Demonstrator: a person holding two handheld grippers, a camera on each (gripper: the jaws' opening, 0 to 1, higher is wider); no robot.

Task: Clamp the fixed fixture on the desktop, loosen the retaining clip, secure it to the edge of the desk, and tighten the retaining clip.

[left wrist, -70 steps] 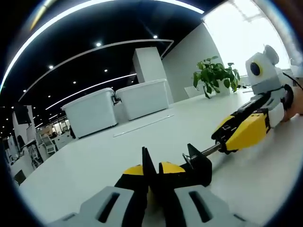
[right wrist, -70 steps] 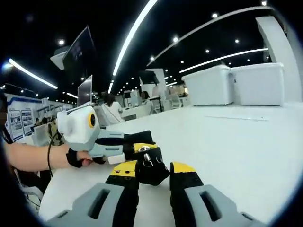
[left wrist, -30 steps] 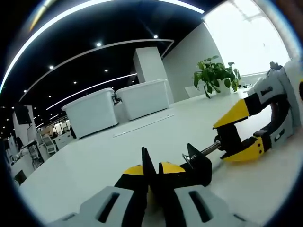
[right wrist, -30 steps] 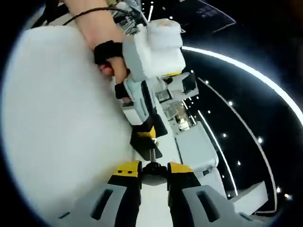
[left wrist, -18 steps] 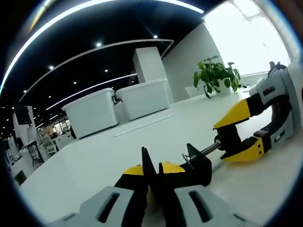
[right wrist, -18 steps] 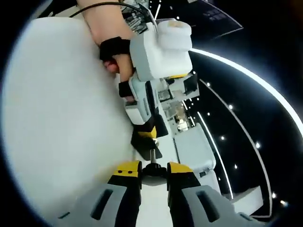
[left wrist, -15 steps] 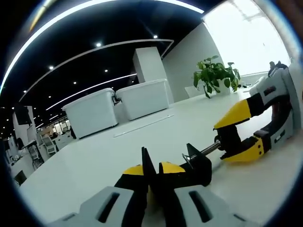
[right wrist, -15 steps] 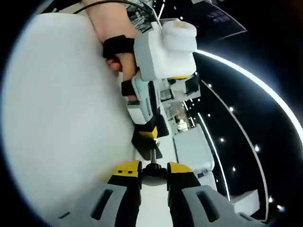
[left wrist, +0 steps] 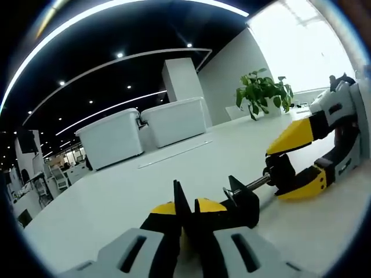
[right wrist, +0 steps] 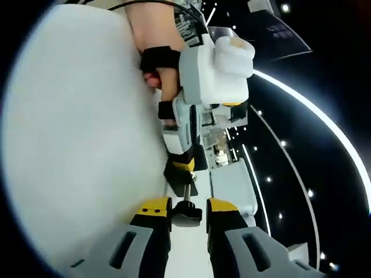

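Since a moment ago my right tongs [right wrist: 188,207] have parted a little around the small black knob [right wrist: 186,212] at the end of the screw; the yellow-tipped jaws now stand just clear of it, narrowly apart. On the left, my left tongs [left wrist: 186,207] sit pressed together on the black metal clamp fixture [left wrist: 242,205], which rests on the glossy white surface [left wrist: 116,197] with its threaded steel screw [left wrist: 255,184] running rightward. At the right, the right tongs bracket that screw's end, one jaw above and one below.
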